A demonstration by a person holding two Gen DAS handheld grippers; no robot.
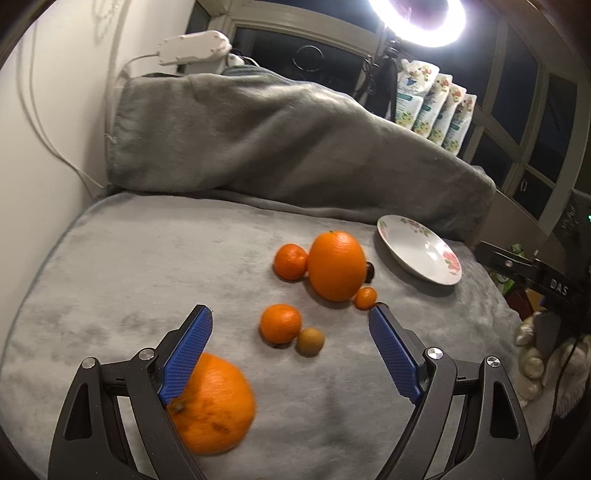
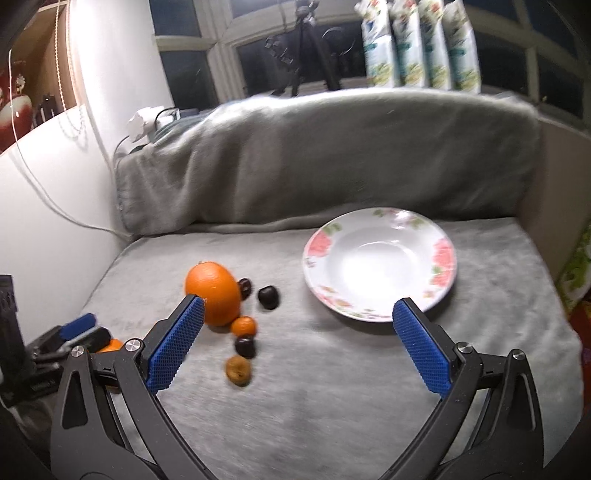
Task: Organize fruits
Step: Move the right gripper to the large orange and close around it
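A white floral plate (image 1: 417, 251) (image 2: 380, 258) lies empty on the grey blanket. Left of it stands a big orange (image 1: 336, 266) (image 2: 216, 291), with a tangerine (image 1: 290, 261) beside it and a tiny orange fruit (image 1: 365, 297) (image 2: 243, 326) in front. Closer lie another tangerine (image 1: 280, 323), a brownish fruit (image 1: 311, 341) (image 2: 238, 370) and dark round fruits (image 2: 268, 297). A second big orange (image 1: 212, 402) rests against the left finger of my open left gripper (image 1: 291, 325). My right gripper (image 2: 299, 312) is open and holds nothing. The left gripper's blue pads (image 2: 77, 325) show at the left edge of the right wrist view.
A grey blanket (image 1: 184, 266) covers the surface and a raised back (image 2: 332, 155). A white wall with cables (image 1: 48, 147) stands at the left. Pouches (image 2: 417, 40), a tripod and a ring light (image 1: 417, 22) stand by the window behind.
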